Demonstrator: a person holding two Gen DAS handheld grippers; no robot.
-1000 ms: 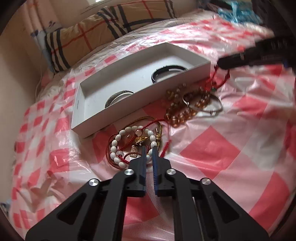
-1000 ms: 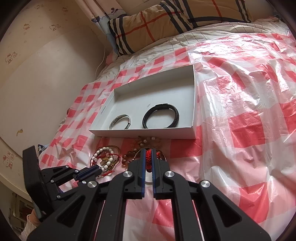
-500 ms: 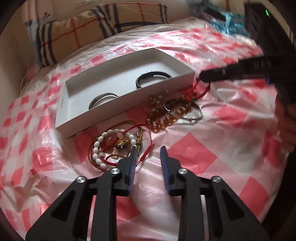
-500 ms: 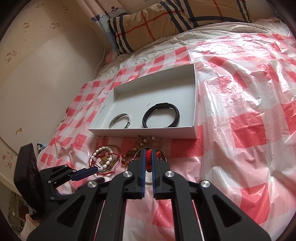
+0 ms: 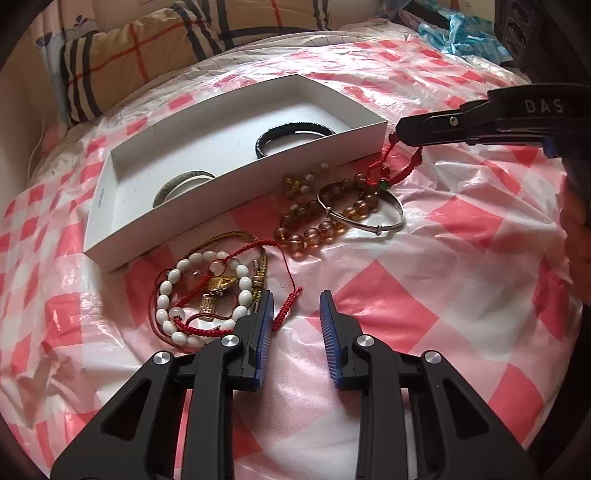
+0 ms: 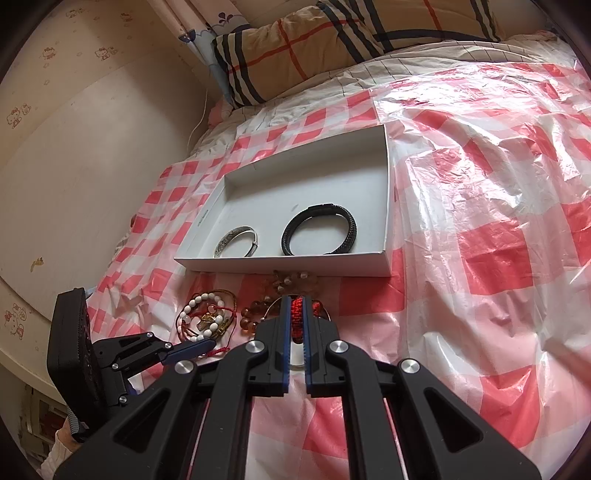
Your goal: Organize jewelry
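Note:
A white box (image 5: pixel 236 181) (image 6: pixel 280 264) holds a black bracelet (image 5: pixel 291 138) (image 6: pixel 319 234) and a silver bangle (image 5: pixel 183 182) (image 6: pixel 236 242). In front of it lie a white bead bracelet tangled with red and gold cords (image 5: pixel 207 295) (image 6: pixel 207 319), amber beads (image 5: pixel 317 229) and a silver bangle (image 5: pixel 369 218). My left gripper (image 5: pixel 297 310) is open and empty, just right of the white bead pile. My right gripper (image 6: pixel 295 317) (image 5: pixel 400 133) is shut on a red cord bracelet (image 6: pixel 296 314) (image 5: pixel 400 168), lifted beside the box's right corner.
Everything lies on a bed under a red-and-white checked plastic sheet (image 5: pixel 443 280) (image 6: pixel 480 240). A plaid pillow (image 5: pixel 147 48) (image 6: pixel 314 44) lies behind the box. A wall (image 6: pixel 74 166) runs along the left. Blue plastic (image 5: pixel 458 29) sits at the far right.
My left gripper has opened and pulled back from the white bead pile, letting go of the cords. My right gripper stays shut on the red cord bracelet, barely moved.

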